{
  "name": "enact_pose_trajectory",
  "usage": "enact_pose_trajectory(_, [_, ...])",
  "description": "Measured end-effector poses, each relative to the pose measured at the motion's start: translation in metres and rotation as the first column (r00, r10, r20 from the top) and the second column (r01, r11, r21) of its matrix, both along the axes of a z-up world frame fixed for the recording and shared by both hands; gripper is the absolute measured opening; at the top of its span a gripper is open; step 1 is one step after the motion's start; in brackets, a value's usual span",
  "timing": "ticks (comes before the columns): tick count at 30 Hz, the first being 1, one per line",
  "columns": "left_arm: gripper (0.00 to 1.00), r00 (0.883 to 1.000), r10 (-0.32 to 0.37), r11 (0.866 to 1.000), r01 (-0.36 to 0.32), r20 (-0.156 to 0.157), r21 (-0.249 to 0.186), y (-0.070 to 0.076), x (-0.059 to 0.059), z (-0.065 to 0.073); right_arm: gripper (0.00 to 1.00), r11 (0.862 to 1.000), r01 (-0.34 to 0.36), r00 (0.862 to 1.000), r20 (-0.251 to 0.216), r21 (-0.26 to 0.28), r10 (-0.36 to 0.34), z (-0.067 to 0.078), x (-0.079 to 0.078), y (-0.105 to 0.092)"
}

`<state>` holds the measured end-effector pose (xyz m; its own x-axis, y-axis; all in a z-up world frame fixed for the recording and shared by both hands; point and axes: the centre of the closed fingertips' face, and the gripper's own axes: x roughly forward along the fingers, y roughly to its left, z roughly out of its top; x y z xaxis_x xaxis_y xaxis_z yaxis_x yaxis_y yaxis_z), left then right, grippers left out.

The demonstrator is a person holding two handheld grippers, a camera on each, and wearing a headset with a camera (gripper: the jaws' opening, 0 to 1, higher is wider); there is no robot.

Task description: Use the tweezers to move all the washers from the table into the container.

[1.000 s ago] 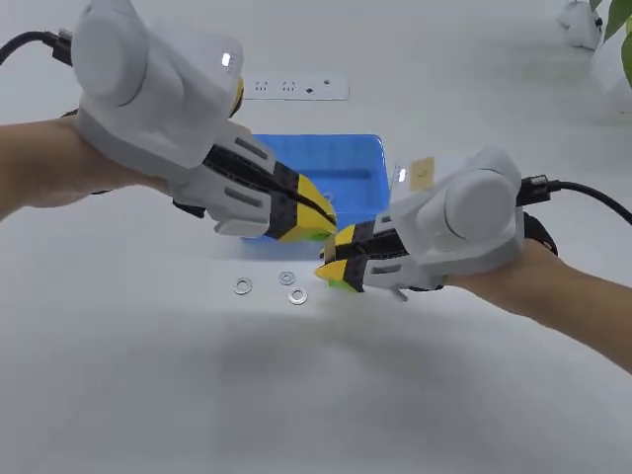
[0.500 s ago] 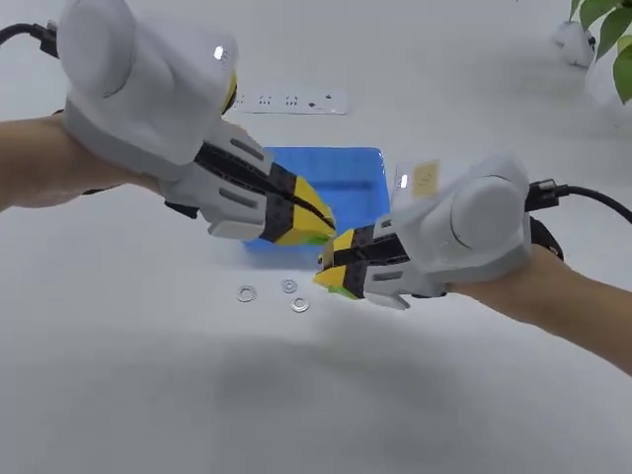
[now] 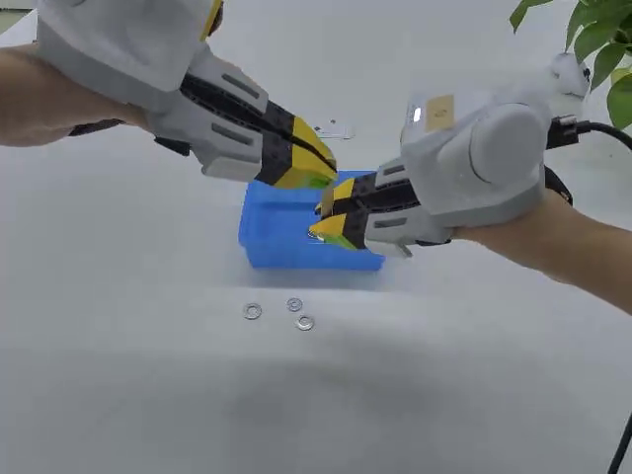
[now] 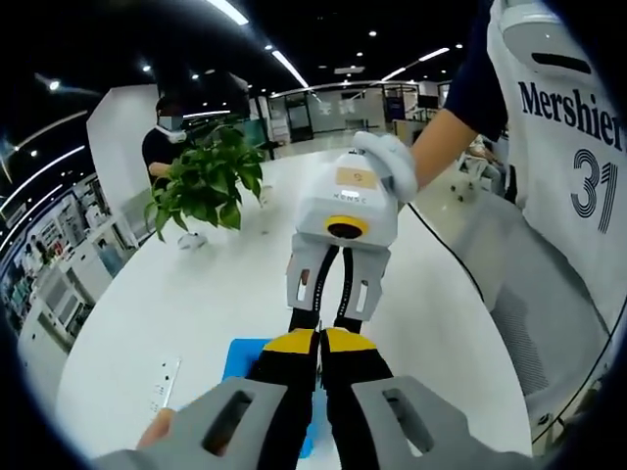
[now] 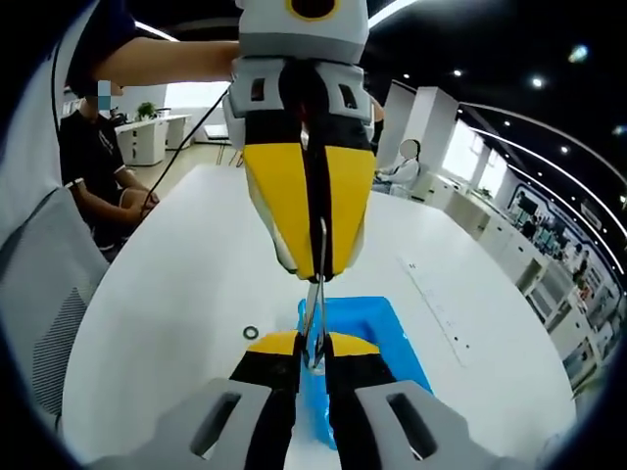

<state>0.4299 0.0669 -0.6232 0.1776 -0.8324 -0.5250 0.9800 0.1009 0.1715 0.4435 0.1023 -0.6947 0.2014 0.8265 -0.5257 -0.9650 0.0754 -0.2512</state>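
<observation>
My right gripper (image 3: 329, 222) comes in from the right and hangs over the blue container (image 3: 272, 232). It is shut on thin metal tweezers (image 5: 316, 304) that stick out between its jaws (image 5: 313, 349). A small metal bit shows just under its tips, but I cannot tell if it is a washer. My left gripper (image 3: 318, 170) faces it from the upper left with its yellow jaws shut (image 5: 312, 264). The far end of the tweezers reaches those jaws; whether they touch I cannot tell. Three washers (image 3: 294, 304) lie on the white table in front of the container, and one washer (image 5: 251, 333) is beside it.
A white power strip (image 3: 336, 128) lies behind the container. A potted plant (image 3: 592, 39) stands at the far right, and a black cable trails off the right gripper. Another person sits past the table's edge (image 5: 93, 166).
Both grippers have moved from the table by the washers, in front of the container, to above it. The head camera has shifted too. The three washers lie as before.
</observation>
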Motion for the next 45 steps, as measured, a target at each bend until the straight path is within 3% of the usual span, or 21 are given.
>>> enact_pose_trajectory(7, [0.05,0.999,0.008,1.000,-0.009,0.037,0.030,0.007,0.029,-0.010,0.10,1.000,0.008,1.000,0.024,-0.012,-0.008,-0.005,0.024,0.004])
enact_pose_trajectory(14, [0.05,0.999,0.023,0.998,-0.024,0.022,0.053,0.004,0.047,-0.032,0.10,0.999,0.018,1.000,0.005,-0.034,-0.018,-0.027,0.041,0.004])
enact_pose_trajectory(27, [0.05,0.997,0.058,0.995,-0.055,-0.041,0.087,0.003,0.056,-0.070,0.10,0.996,0.035,0.997,-0.067,-0.081,-0.041,-0.068,0.049,0.002])
enact_pose_trajectory(31, [0.05,0.997,0.066,0.996,-0.063,-0.050,0.067,0.001,0.057,-0.072,0.10,0.996,0.051,0.995,-0.081,-0.075,-0.057,-0.070,0.051,0.002])
enact_pose_trajectory(45, [0.05,0.994,0.083,0.995,-0.079,-0.068,0.065,0.001,0.063,-0.077,0.11,0.993,0.065,0.992,-0.106,-0.095,-0.075,-0.077,0.056,-0.001])
